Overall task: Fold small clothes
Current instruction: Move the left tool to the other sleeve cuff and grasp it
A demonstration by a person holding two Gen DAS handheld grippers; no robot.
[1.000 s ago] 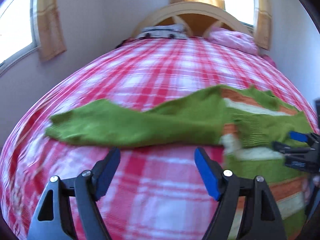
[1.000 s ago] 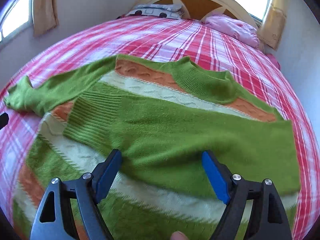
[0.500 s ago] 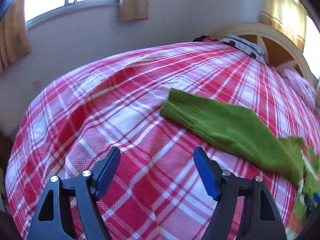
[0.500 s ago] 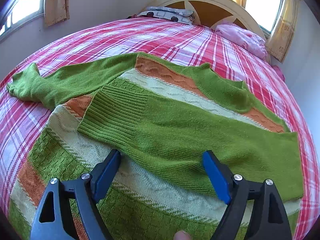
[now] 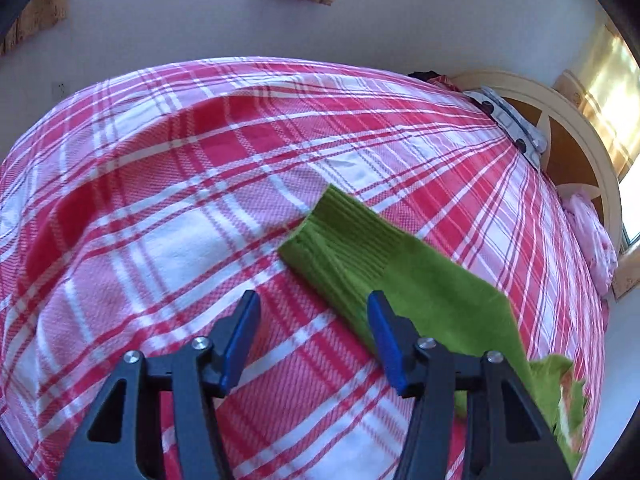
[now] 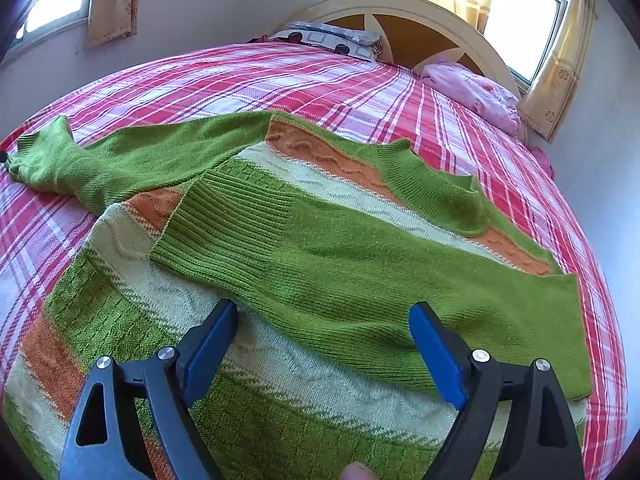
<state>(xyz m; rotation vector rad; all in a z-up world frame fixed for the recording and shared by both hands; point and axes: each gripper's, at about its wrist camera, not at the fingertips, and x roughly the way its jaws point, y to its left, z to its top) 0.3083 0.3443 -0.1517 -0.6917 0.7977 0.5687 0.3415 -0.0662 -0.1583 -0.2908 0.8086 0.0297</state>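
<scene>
Across the red plaid bedspread (image 6: 328, 80) lies the green striped sweater (image 6: 320, 240), one sleeve folded over its body, the other stretched left; its near hem is cut off by the frame. Both the left gripper (image 5: 312, 336) and right gripper (image 6: 324, 356) hang spread apart, grasping nothing. Far off, a pink pillow (image 6: 476, 92) rests against the headboard (image 6: 404, 20).

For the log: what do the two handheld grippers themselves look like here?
Both look alike. The left gripper and right gripper each have black triangular arms with cut-out windows, silver screw heads at the joints, and flat blue pads on the jaws. No cables or markings show. A fingertip peeks in below the right one.
</scene>
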